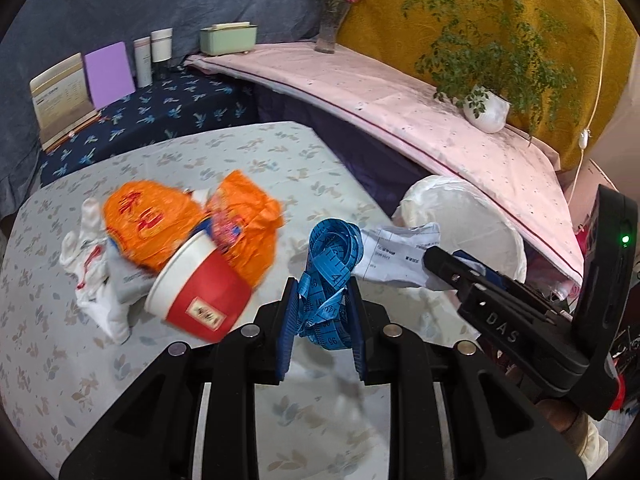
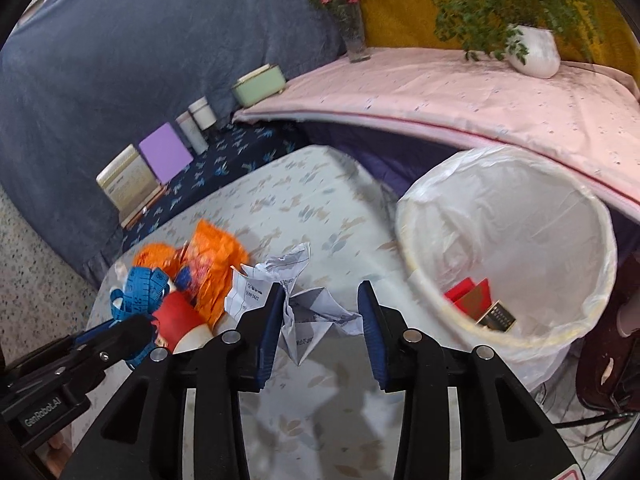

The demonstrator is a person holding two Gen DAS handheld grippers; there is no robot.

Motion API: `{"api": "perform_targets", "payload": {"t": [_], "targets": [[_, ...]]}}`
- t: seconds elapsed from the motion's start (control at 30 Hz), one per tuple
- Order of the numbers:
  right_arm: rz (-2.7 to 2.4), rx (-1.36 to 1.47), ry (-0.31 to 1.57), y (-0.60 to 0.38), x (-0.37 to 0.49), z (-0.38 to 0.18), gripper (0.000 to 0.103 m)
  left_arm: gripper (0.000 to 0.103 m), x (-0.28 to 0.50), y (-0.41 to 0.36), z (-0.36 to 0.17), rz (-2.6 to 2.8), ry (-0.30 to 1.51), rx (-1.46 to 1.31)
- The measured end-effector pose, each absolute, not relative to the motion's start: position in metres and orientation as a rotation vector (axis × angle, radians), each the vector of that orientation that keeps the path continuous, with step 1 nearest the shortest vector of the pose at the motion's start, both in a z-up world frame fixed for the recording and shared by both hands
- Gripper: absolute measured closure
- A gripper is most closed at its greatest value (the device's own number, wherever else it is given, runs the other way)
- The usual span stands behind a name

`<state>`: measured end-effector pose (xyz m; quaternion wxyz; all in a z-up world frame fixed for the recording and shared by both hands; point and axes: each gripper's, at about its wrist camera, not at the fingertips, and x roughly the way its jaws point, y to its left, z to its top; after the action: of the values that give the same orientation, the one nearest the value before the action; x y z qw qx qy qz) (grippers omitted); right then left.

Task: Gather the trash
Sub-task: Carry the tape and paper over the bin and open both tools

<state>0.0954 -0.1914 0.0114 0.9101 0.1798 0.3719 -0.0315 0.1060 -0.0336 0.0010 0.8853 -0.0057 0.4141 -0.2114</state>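
Observation:
My left gripper (image 1: pixel 322 300) is shut on a bundled blue measuring tape (image 1: pixel 332 264) and holds it above the floral table (image 1: pixel 260 152). My right gripper (image 2: pixel 320 304) is shut on a crumpled white paper (image 2: pixel 308 312), also lifted; it shows in the left wrist view (image 1: pixel 396 256). A red and white paper cup (image 1: pixel 200 292) lies on its side by orange wrappers (image 1: pixel 160 224) and a white plastic bag (image 1: pixel 92 264). A bin lined with a white bag (image 2: pixel 508 248) stands right of the table, holding red and dark boxes (image 2: pixel 476 300).
A pink-covered shelf (image 1: pixel 400 96) behind the bin carries a potted plant (image 1: pixel 486 110) and a flower vase (image 1: pixel 328 32). A dark floral surface (image 1: pixel 168 108) at the back holds books, white cups and a green box (image 1: pixel 228 38).

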Motion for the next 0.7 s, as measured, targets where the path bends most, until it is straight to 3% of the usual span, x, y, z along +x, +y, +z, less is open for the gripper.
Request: {"api": "perform_targets", "payload": {"t": [0.7], "targets": [[-0.389,0.397,0.632,-0.348,0.067,0.044,0.066,0.08,0.138,-0.2,0.008,-0.704,0.844,0.088]]}}
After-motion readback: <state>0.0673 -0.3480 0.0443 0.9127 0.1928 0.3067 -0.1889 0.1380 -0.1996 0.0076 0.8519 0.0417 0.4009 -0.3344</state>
